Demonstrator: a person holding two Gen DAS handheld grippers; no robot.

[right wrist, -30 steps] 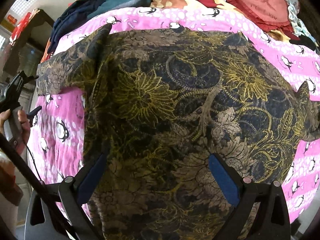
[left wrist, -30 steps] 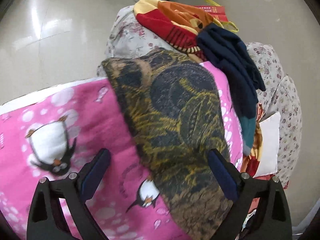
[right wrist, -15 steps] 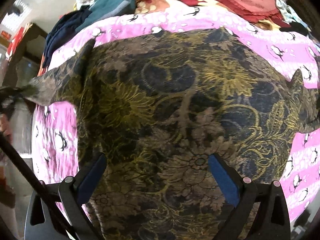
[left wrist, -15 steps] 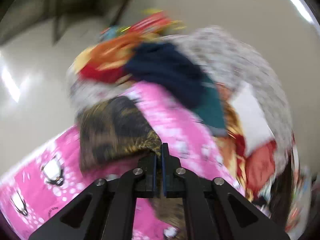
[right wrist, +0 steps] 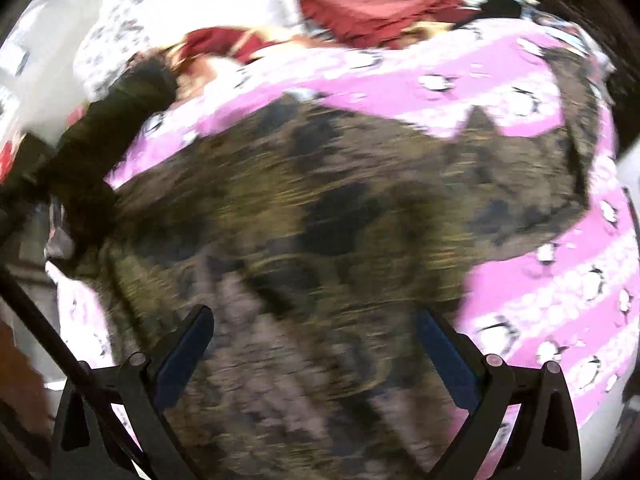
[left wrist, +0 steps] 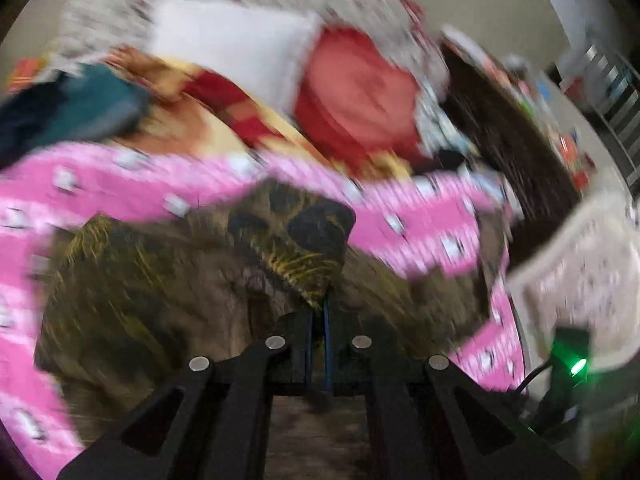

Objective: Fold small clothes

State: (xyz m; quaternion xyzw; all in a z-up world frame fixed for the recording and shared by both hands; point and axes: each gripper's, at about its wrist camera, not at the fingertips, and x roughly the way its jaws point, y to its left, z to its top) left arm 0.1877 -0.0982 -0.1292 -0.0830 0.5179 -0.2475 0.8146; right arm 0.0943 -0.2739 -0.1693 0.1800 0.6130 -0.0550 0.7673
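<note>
Since 0.5 s ago, left gripper, clenched on an edge of the dark floral garment, has swung it across the pink penguin blanket, likely to fold it over, while right gripper hovers spread above the cloth.

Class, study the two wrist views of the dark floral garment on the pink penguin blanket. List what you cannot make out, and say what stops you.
1. Left wrist view: the print on the dark floral garment is smeared by motion blur.
2. Left wrist view: how much cloth the left gripper pinches; the shut jaws hide it.
3. Right wrist view: the garment's near hem is cut off by the bottom edge, between the open right gripper jaws.
4. Right wrist view: the pink penguin blanket beneath is covered by the garment.
</note>
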